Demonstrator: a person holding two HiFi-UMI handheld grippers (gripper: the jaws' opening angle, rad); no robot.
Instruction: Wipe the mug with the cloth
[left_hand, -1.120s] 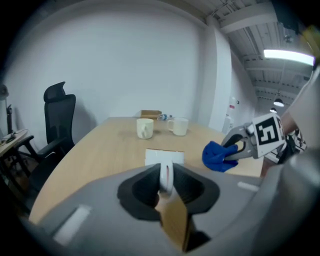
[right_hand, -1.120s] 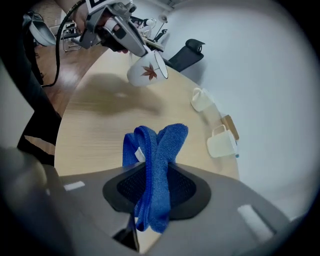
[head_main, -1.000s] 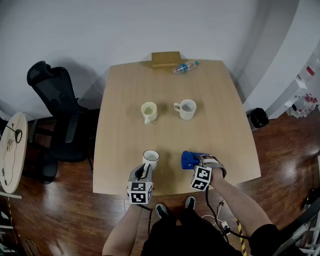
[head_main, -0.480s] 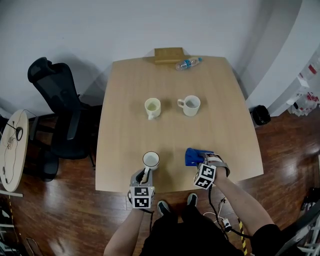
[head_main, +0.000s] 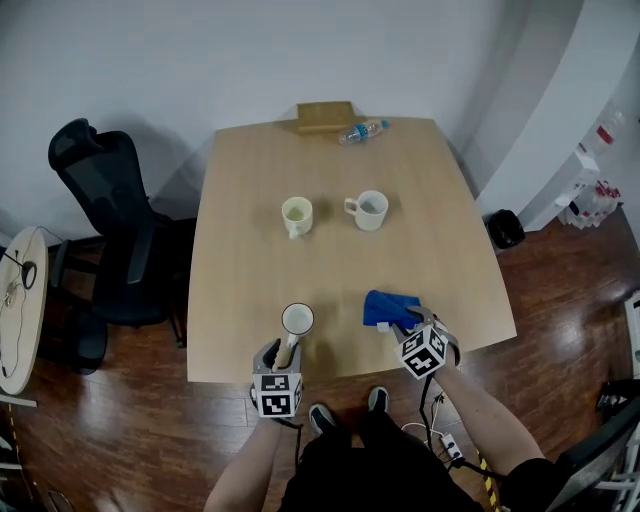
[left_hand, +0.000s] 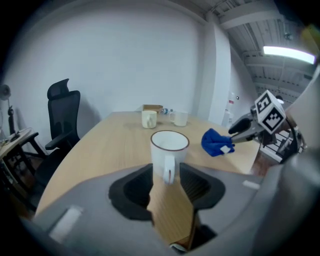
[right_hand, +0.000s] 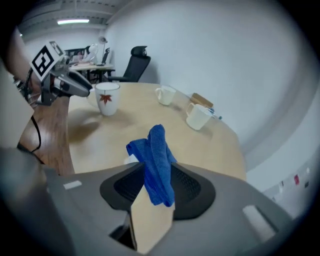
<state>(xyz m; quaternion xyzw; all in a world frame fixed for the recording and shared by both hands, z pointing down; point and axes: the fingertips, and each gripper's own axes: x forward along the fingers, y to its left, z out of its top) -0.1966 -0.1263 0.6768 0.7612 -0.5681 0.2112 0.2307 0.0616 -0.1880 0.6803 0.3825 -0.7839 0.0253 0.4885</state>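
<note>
Head view: cream mug, second white mug, bottle and wooden block sit well up the table, apart from the near mug and blue cloth at the front edge. Left gripper view: left gripper jaws opening, standing clear either side of the handle; mug upright, white with a dark rim, handle toward the gripper. Right gripper view: right gripper jaws opening, pads touching the bunched cloth, which stands on edge, long axis straight ahead.

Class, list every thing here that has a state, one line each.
Near mug: upright, handle between left jaws.
Cloth: bunched, between right jaws.
Left gripper: jaws opening, clear of handle.
Right gripper: jaws opening, pads touching cloth.
Far left mug: upright.
Far right mug: upright.
Bottle: lying on side.
</note>
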